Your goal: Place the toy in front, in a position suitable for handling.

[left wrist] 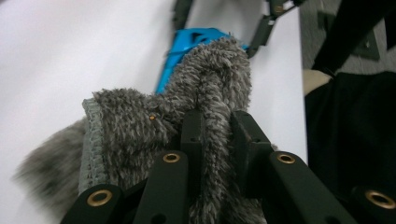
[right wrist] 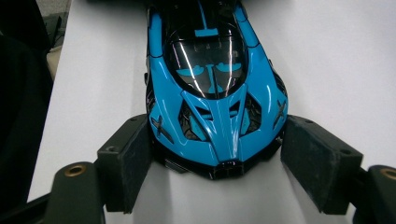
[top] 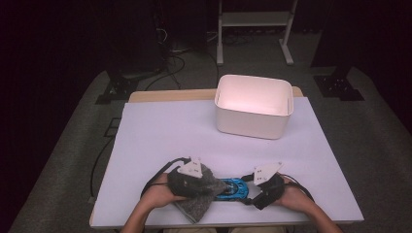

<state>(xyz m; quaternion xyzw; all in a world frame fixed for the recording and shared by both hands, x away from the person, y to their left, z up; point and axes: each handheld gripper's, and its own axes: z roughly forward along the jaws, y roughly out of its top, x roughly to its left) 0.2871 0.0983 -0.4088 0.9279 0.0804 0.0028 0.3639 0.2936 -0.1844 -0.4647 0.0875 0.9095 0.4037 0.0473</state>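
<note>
A blue and black toy car (top: 234, 188) lies on the white table near the front edge, between my two grippers. My left gripper (top: 208, 187) is shut on a grey fuzzy cloth (top: 198, 196), which drapes over the car's left end. In the left gripper view the cloth (left wrist: 210, 93) runs up between the jaws of my left gripper (left wrist: 217, 126) and covers part of the car (left wrist: 187, 39). My right gripper (top: 250, 190) holds the car's other end. In the right gripper view its pads (right wrist: 135, 158) press both sides of the car's nose (right wrist: 215, 70), with the right gripper (right wrist: 217, 156) wide around it.
A white plastic bin (top: 248, 124) stands at the back right of the table (top: 165, 131). Cables trail from both grippers along the front edge. Beyond the table, a grey floor carries dark stands and a white frame (top: 252, 22).
</note>
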